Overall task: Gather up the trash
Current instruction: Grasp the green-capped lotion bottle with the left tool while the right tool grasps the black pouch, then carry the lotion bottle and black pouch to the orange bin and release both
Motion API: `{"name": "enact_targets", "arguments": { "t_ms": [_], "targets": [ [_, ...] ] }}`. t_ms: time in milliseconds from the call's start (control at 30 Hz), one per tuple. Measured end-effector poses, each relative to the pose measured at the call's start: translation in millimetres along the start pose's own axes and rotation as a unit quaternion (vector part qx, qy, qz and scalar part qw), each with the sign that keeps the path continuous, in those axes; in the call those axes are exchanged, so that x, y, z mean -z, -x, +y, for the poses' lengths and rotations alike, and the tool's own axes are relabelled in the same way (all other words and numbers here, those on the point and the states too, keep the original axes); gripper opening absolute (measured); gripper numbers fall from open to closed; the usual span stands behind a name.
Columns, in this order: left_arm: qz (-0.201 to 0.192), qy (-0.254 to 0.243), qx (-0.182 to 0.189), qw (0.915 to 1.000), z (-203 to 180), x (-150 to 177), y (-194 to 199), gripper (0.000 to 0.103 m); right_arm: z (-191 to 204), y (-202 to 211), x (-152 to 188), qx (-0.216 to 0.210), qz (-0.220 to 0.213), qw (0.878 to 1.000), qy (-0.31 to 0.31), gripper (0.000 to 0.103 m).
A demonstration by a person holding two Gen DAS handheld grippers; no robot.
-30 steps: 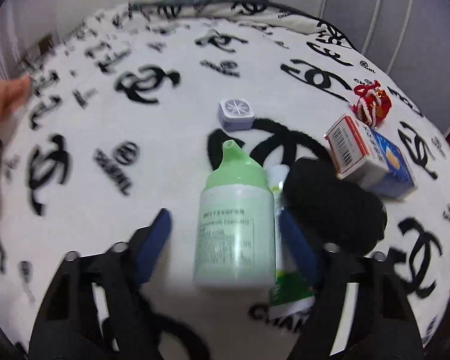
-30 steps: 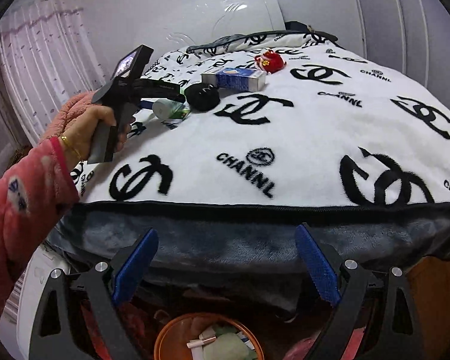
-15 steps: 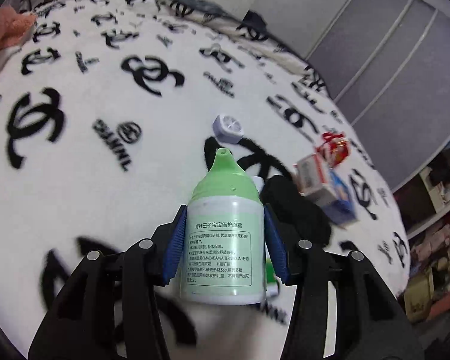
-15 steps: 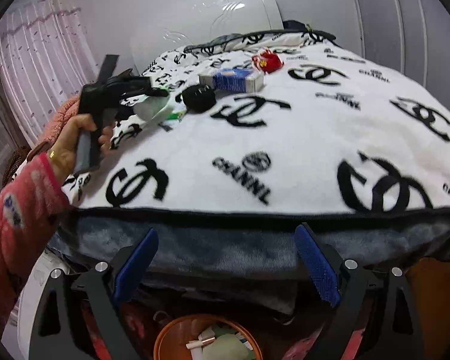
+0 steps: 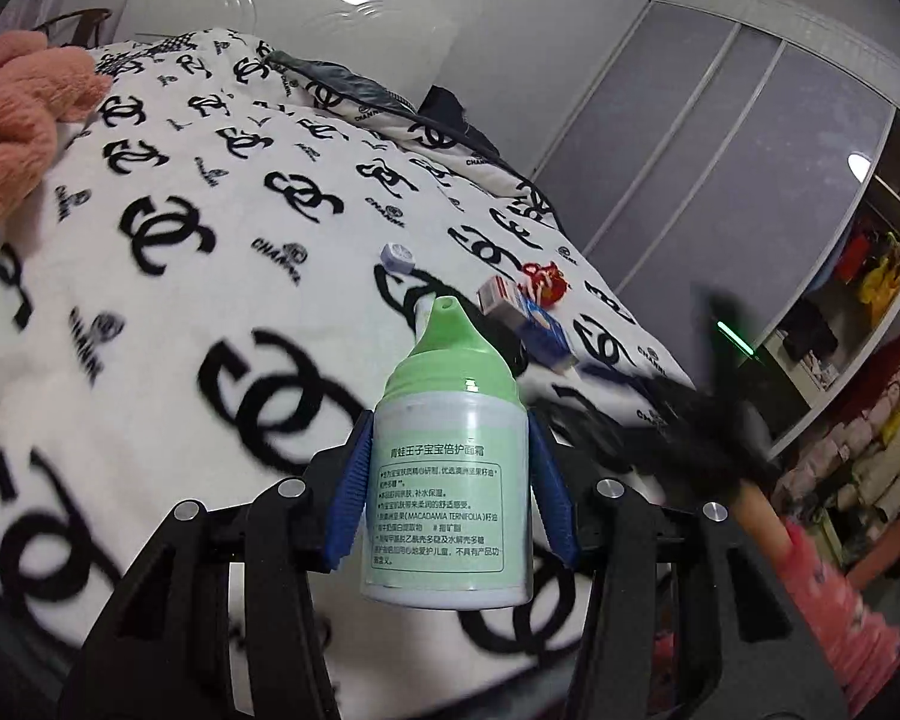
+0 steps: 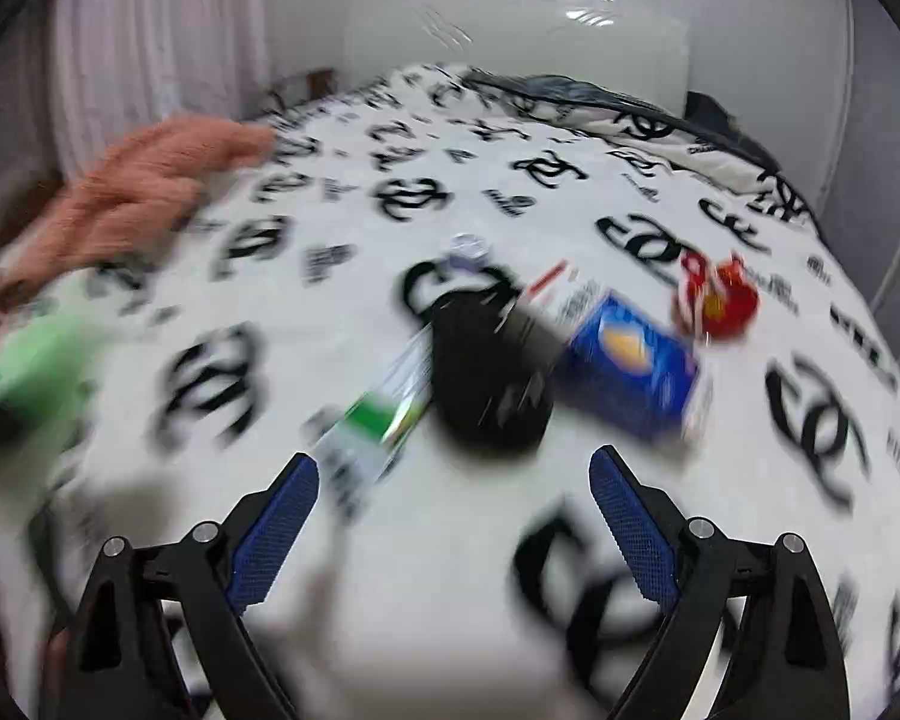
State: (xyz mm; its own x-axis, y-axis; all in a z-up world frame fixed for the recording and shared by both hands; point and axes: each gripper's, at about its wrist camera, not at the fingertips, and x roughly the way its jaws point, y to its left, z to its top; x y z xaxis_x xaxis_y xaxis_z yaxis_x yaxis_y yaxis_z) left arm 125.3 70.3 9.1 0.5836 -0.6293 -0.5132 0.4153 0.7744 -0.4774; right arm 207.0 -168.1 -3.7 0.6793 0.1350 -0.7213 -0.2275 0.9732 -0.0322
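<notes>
Blanket (image 6: 342, 324) blurred; tube (image 6: 384, 414) smeared.

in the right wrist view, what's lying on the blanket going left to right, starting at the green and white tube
green and white tube → black round thing → blue box → red toy

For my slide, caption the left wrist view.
Left gripper grips a green-capped bottle above the logo-print blanket, where a blue box and red trinket lie.

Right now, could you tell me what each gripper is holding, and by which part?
The left gripper clamps the green-capped bottle by the sides of its white body. The right gripper holds nothing.
</notes>
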Motion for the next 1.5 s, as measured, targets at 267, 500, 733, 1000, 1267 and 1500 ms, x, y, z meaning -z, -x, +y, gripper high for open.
{"name": "enact_targets", "arguments": {
  "t_ms": [267, 500, 733, 1000, 1267, 1500],
  "targets": [
    [0.013, 0.001, 0.005, 0.9999, 9, 14, 7, 0.048, -19, -75, -32, -0.01, 0.078, 0.995, -0.068, 0.061],
    [0.018, -0.001, 0.01, 0.9998, 4, 17, 2, 0.048, -24, -57, -24, -0.035, 0.082, 0.99, -0.112, 0.048],
    [0.014, -0.021, 0.019, 0.9995, -17, 20, 16, 0.048, -10, 6, 1, -0.052, 0.047, 0.995, -0.078, 0.048],
    [0.029, -0.078, 0.039, 0.9958, -62, 66, 56, 0.048, 16, 124, 86, -0.079, 0.006, 0.996, -0.033, 0.048],
    [0.089, -0.061, 0.066, 0.992, -76, 168, 69, 0.048, 50, 174, 196, -0.112, 0.025, 0.993, -0.037, 0.048],
    [0.231, -0.025, 0.05, 0.9715, -64, 260, 16, 0.048, 73, 121, 289, -0.128, 0.142, 0.98, -0.061, 0.048]
  ]
}}
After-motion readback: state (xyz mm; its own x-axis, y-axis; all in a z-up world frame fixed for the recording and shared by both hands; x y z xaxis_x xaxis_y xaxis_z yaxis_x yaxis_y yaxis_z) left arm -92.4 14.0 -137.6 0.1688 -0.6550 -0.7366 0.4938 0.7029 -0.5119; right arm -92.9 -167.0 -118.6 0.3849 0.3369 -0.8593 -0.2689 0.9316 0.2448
